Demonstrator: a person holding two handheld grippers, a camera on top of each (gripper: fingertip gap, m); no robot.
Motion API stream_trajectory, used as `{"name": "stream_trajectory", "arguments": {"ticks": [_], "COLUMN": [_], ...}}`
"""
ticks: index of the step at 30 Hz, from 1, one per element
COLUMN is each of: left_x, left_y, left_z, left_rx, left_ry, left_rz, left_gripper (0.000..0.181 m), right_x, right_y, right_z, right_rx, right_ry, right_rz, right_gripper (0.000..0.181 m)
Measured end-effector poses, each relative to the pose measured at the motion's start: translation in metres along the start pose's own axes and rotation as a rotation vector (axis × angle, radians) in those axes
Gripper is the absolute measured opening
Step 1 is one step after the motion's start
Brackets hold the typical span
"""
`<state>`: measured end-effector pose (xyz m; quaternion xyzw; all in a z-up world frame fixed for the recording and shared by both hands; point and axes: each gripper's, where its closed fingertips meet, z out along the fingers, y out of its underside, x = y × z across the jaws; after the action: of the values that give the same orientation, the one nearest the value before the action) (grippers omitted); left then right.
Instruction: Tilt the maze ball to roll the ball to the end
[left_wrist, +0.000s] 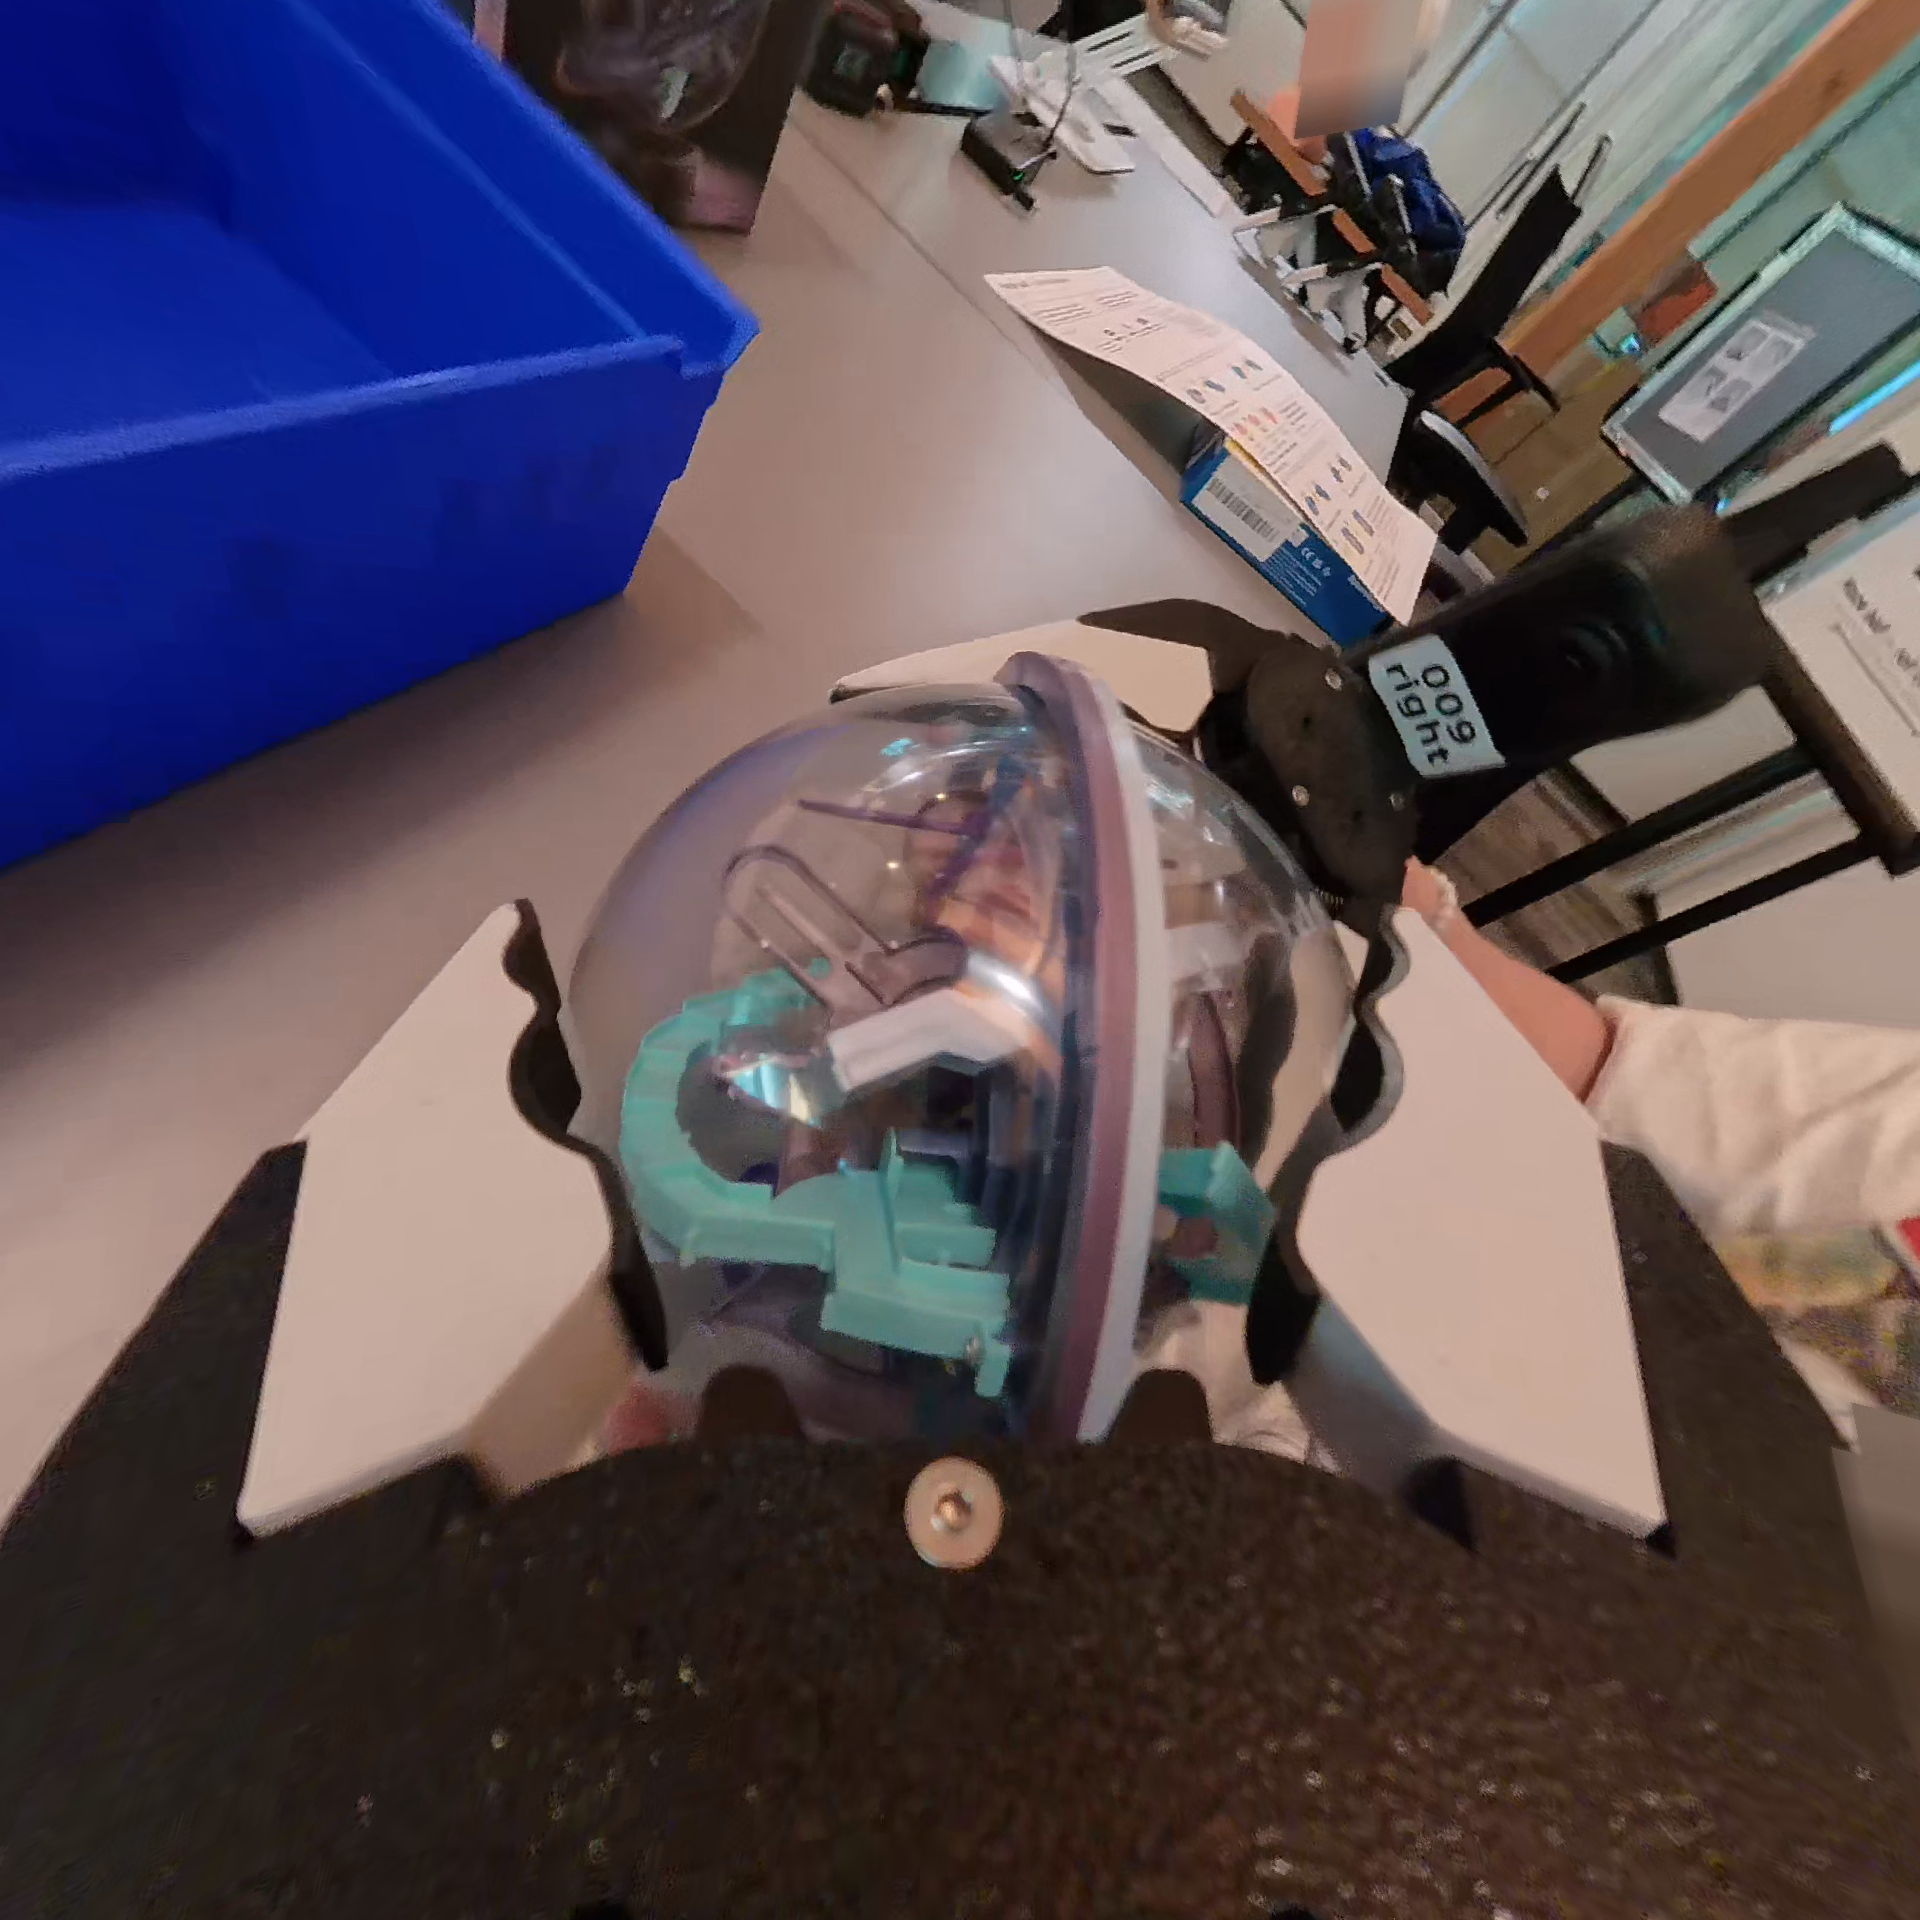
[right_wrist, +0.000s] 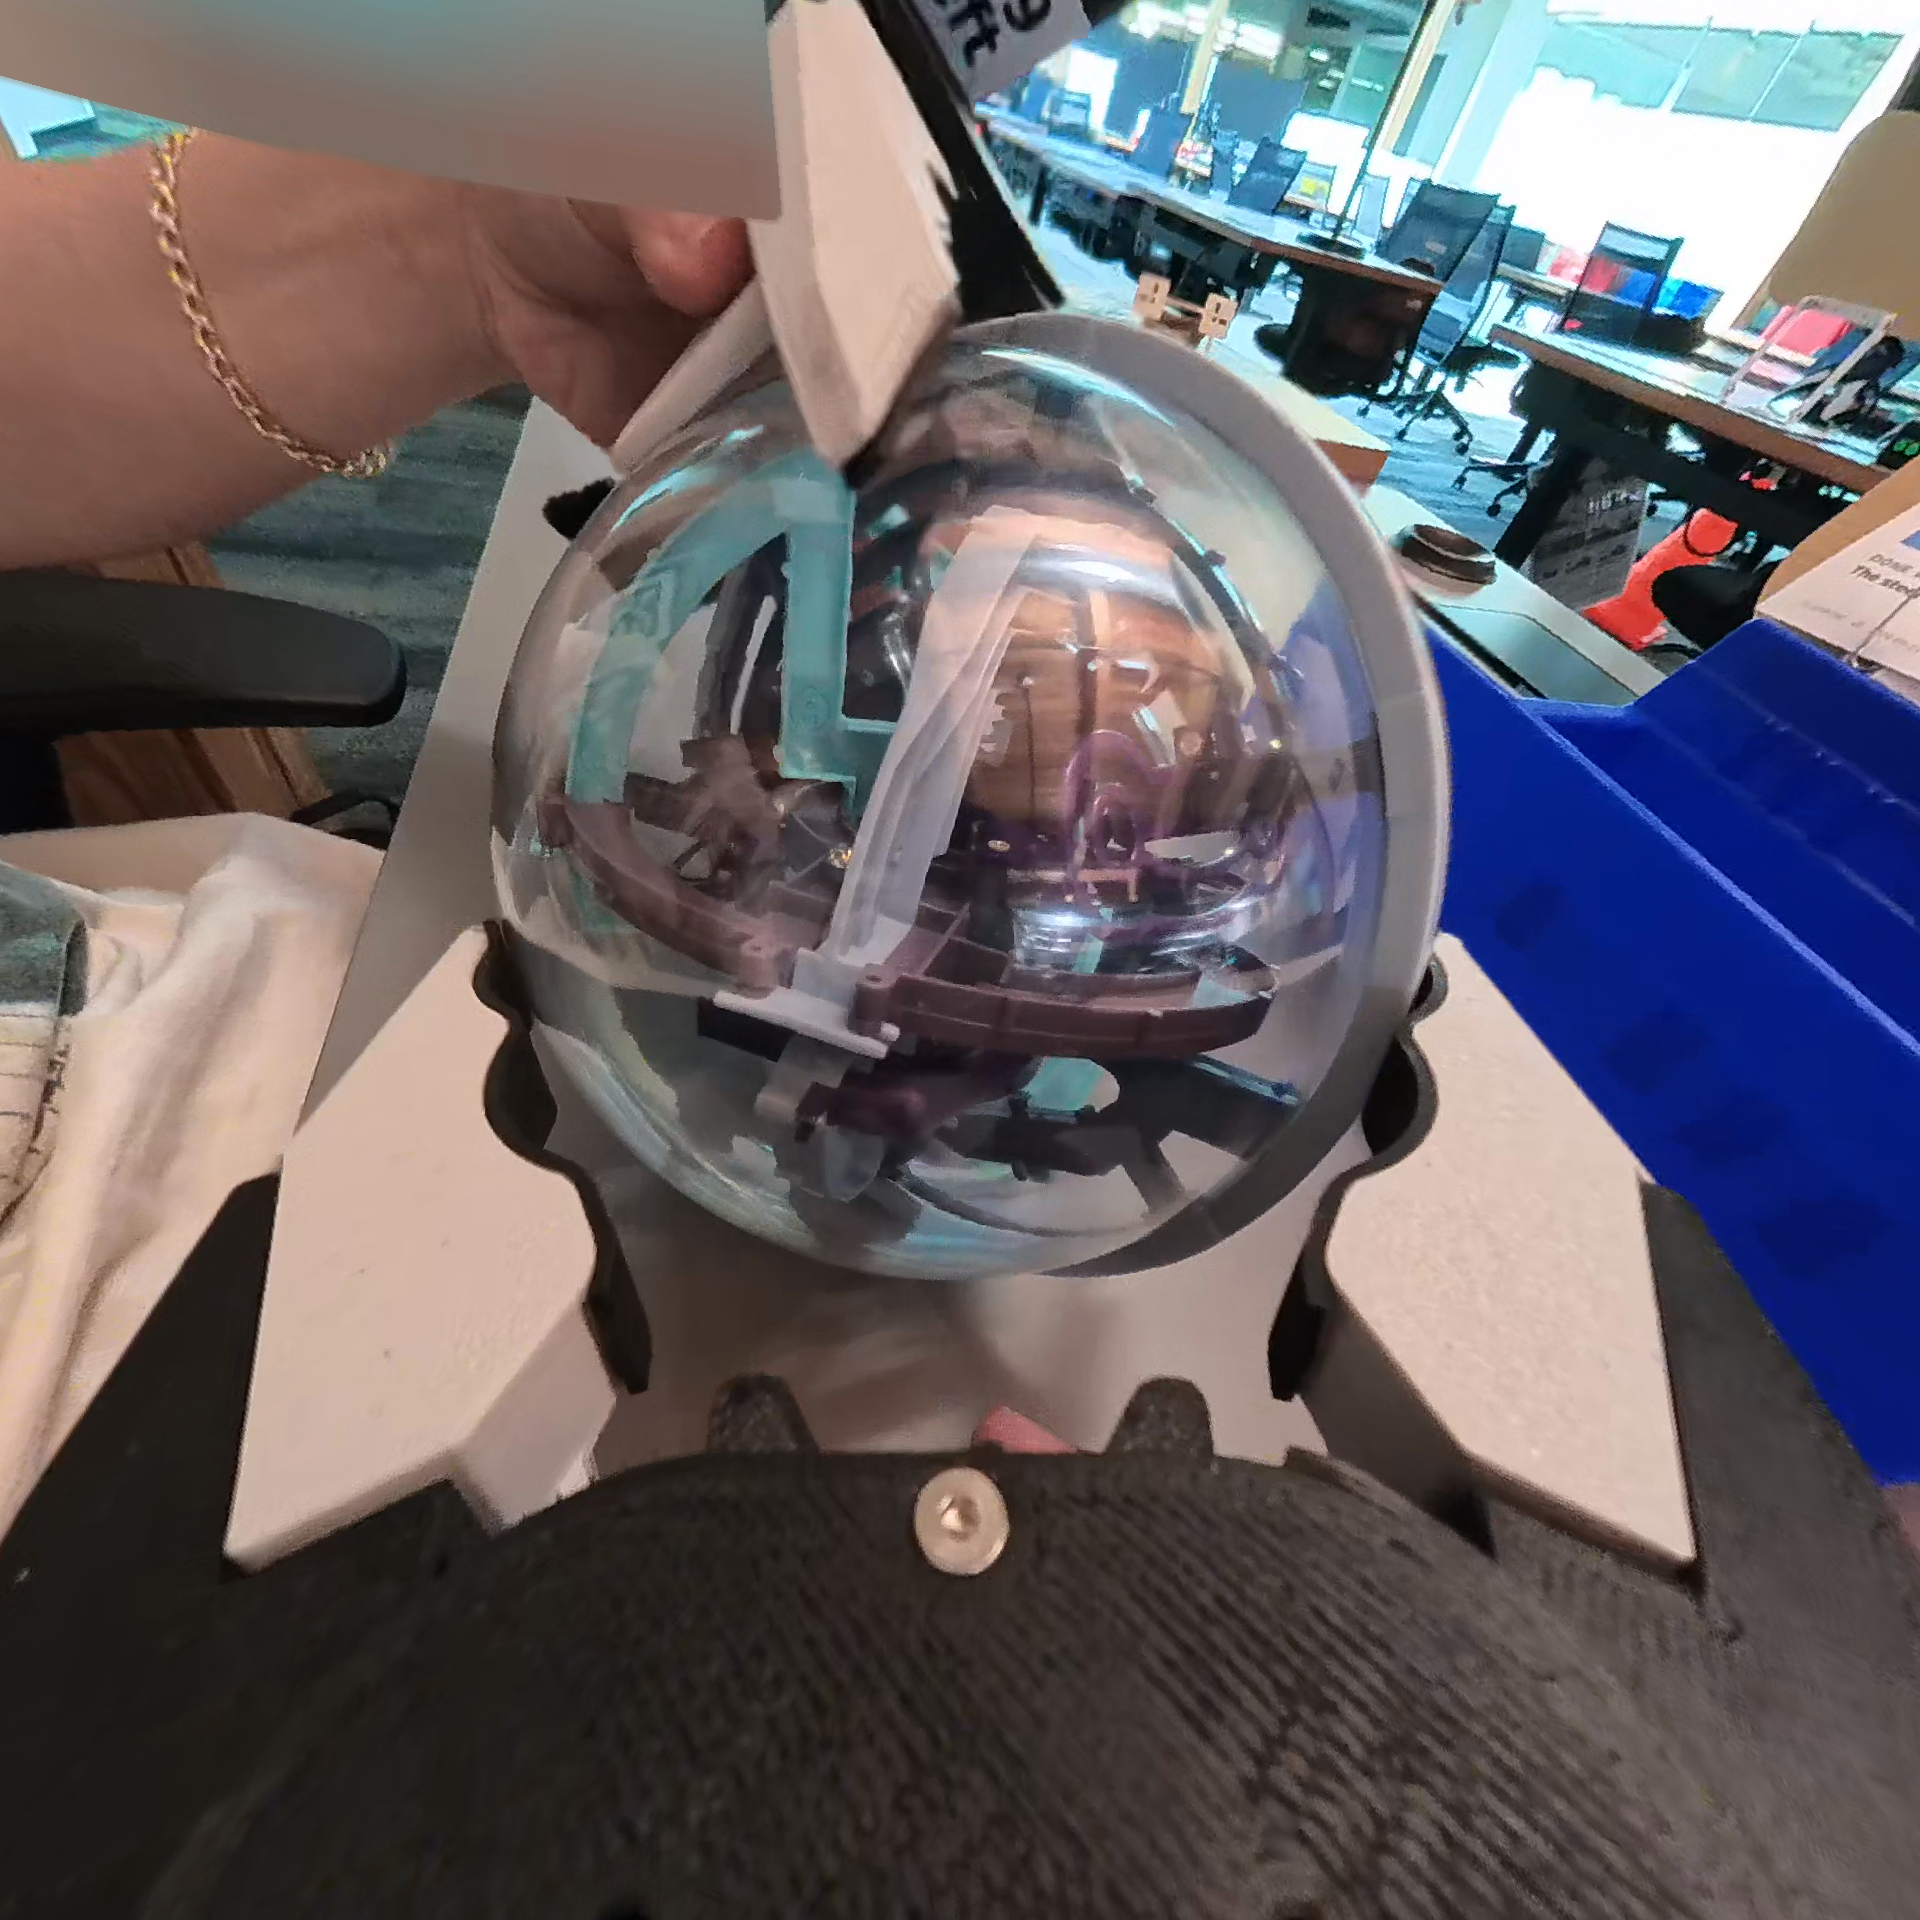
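Observation:
The maze ball (left_wrist: 894, 1039) is a clear sphere with a grey and purple middle ring and teal, purple and grey tracks inside. My left gripper (left_wrist: 951, 1101) is shut on it, one finger on each side. The right gripper's black body (left_wrist: 1320, 769) grips the ball's far side. In the right wrist view the maze ball (right_wrist: 966, 810) sits between my right gripper's (right_wrist: 956, 1122) fingers, which are shut on it. The left gripper's white fingers (right_wrist: 852, 312) press on its top left. I cannot make out the small ball inside.
A blue bin (left_wrist: 312, 364) stands on the grey table (left_wrist: 883, 468), close beside the ball; it also shows in the right wrist view (right_wrist: 1714, 935). A leaflet on a blue box (left_wrist: 1247, 416) lies farther off. A hand with a bracelet (right_wrist: 312, 312) and a white sleeve (left_wrist: 1714, 1122) are near.

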<state>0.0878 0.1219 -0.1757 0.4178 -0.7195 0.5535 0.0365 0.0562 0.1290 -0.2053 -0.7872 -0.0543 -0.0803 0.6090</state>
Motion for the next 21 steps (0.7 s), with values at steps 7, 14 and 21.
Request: {"name": "stream_trajectory", "arguments": {"ticks": [7, 14, 21], "left_x": [0.015, 0.010, 0.003], "left_y": [-0.026, -0.026, -0.014], "left_z": [-0.014, -0.020, -0.016], "left_rx": [0.178, 0.146, 0.054], "left_ry": [0.019, 0.040, -0.086], "left_rz": [0.423, 0.261, 0.309], "left_gripper": [0.125, 0.109, 0.108], "right_x": [0.008, 0.004, 0.011], "right_y": [-0.001, 0.004, 0.009], "right_z": [-0.002, 0.000, -0.008], "right_rx": [0.016, -0.029, -0.072], "right_ry": [-0.058, -0.039, 0.090], "right_rz": [0.040, -0.023, -0.066], "right_gripper": [0.140, 0.147, 0.141]}}
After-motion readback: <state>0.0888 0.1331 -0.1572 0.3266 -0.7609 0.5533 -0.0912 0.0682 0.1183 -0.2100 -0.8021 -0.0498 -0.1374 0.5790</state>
